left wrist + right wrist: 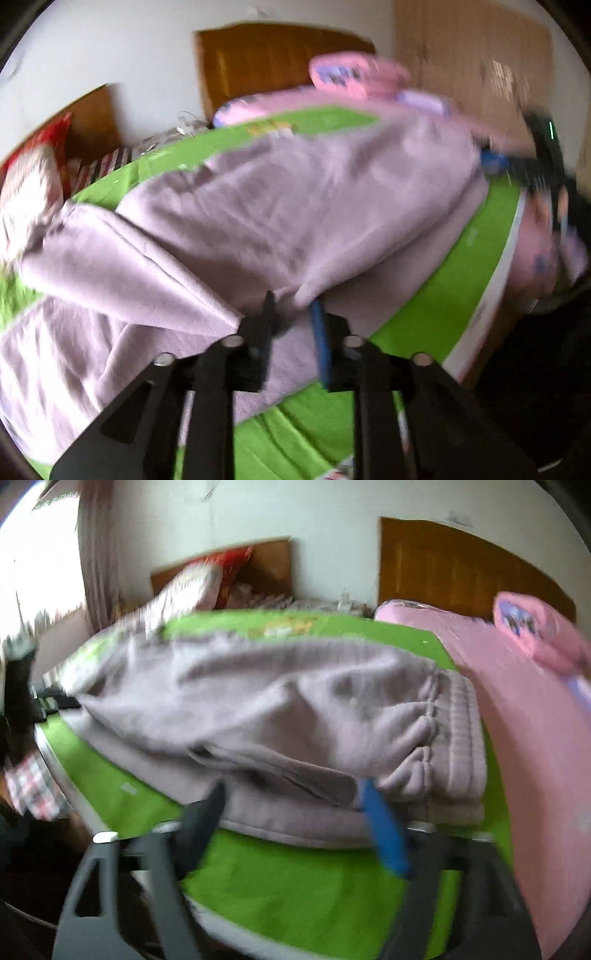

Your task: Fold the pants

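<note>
Lilac sweatpants (277, 206) lie across a green sheet (443, 295) on a bed, the legs doubled over toward the left. My left gripper (293, 312) sits at the near folded edge, its jaws apart, with a ridge of the fabric at their tips but not pinched. In the right wrist view the pants (295, 701) show their gathered elastic waistband (461, 738) at the right. My right gripper (291, 794) stands wide open over the near edge of the cloth by the pocket, gripping nothing. The right gripper (539, 166) also shows, blurred, at the far end in the left wrist view.
A pink blanket (517, 720) and pink pillow (528, 624) lie beside the green sheet (277, 878). Wooden headboards (266, 62) stand against the white wall. A red and white bundle (33, 166) lies on the second bed. The mattress edge (491, 306) drops to a dark floor.
</note>
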`<state>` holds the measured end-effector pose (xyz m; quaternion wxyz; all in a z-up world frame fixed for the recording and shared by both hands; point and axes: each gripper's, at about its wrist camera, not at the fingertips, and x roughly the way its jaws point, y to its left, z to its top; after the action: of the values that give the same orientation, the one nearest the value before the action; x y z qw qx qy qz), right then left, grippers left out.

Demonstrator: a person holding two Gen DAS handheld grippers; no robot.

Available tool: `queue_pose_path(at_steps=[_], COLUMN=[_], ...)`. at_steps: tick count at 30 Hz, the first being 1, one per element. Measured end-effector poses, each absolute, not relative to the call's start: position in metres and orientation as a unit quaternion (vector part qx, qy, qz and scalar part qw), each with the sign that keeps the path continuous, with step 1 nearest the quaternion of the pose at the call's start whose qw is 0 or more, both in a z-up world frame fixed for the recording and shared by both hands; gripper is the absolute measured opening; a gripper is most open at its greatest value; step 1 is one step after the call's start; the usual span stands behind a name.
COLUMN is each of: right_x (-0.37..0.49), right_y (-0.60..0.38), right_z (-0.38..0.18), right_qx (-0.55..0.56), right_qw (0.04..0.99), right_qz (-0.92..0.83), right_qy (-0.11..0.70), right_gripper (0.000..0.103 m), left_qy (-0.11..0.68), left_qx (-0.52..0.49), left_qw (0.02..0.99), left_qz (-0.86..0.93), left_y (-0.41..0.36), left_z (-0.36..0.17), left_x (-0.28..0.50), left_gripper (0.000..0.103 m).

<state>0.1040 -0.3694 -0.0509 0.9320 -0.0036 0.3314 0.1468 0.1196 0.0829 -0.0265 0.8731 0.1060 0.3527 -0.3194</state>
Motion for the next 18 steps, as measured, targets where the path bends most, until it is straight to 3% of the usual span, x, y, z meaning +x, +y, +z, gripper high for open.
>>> queue_pose_path(at_steps=[1, 2, 6, 8, 10, 18], right_x=[0.096, 0.093, 0.102, 0.109, 0.115, 0.123], right_y=[-0.371, -0.376, -0.398, -0.406, -0.409, -0.422], right_z=[-0.045, -0.041, -0.051, -0.065, -0.078, -0.082], right_qx=[0.024, 0.056, 0.201, 0.278, 0.334, 0.378], right_qw=[0.936, 0.935, 0.911, 0.883, 0.856, 0.841], right_qz=[0.147, 0.151, 0.132, 0.135, 0.143, 0.087], right_qy=[0.319, 0.315, 0.334, 0.353, 0.368, 0.378], right_gripper=[0.083, 0.083, 0.067, 0.065, 0.065, 0.06], left_qy=[0.343, 0.331, 0.339, 0.362, 0.382, 0.411], left_qx=[0.084, 0.041, -0.153, -0.215, -0.227, -0.228], left_qw=[0.881, 0.894, 0.889, 0.873, 0.867, 0.855], left_qz=[-0.315, -0.298, -0.269, -0.247, -0.227, -0.219], left_y=[0.095, 0.105, 0.143, 0.156, 0.159, 0.158], left_z=[-0.019, -0.01, -0.006, -0.017, -0.027, -0.04], left_x=[0.117, 0.114, 0.116, 0.122, 0.124, 0.128], left_gripper=[0.068, 0.085, 0.086, 0.086, 0.085, 0.085])
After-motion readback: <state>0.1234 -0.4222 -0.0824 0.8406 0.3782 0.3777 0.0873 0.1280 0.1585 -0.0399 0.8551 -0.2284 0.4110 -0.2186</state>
